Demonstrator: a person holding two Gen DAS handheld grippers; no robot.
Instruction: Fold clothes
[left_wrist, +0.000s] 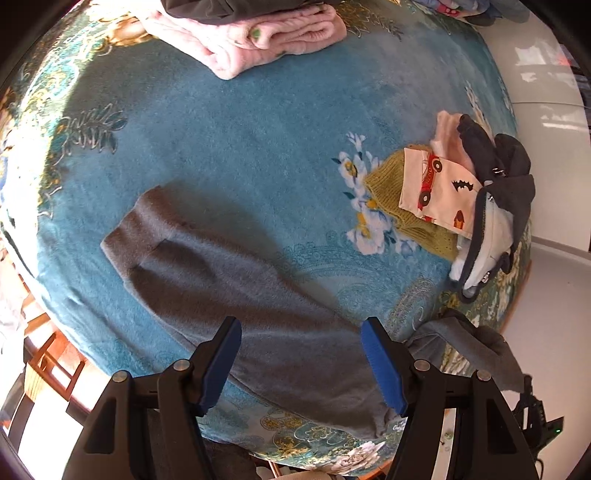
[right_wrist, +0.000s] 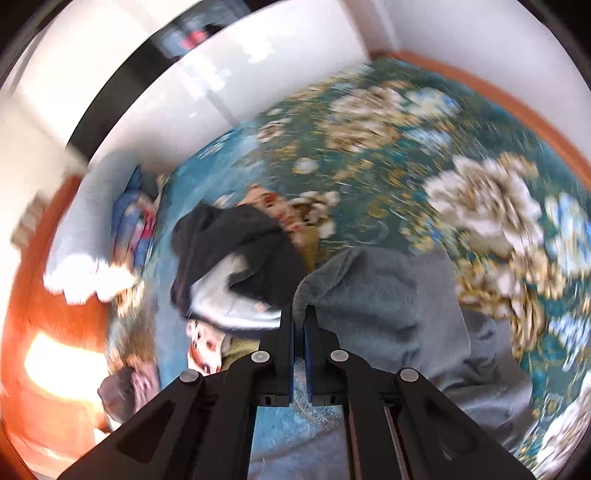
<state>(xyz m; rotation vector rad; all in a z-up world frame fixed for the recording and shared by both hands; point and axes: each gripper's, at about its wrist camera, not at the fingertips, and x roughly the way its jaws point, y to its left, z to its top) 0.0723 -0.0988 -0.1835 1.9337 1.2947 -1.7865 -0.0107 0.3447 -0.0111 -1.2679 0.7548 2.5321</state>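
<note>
Your right gripper (right_wrist: 299, 314) is clamped on the grey garment's (left_wrist: 236, 291) edge — thin bite, it could slip. Left gripper (left_wrist: 301, 363) hangs apart over the garment on the blanket (left_wrist: 229, 147); further off, the clothes pile (left_wrist: 461, 195) could snag.

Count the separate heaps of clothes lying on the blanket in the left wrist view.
3: a pink folded stack at top, a mixed pile at right edge, the spread grey garment near the grippers. Others may be out of frame.
</note>
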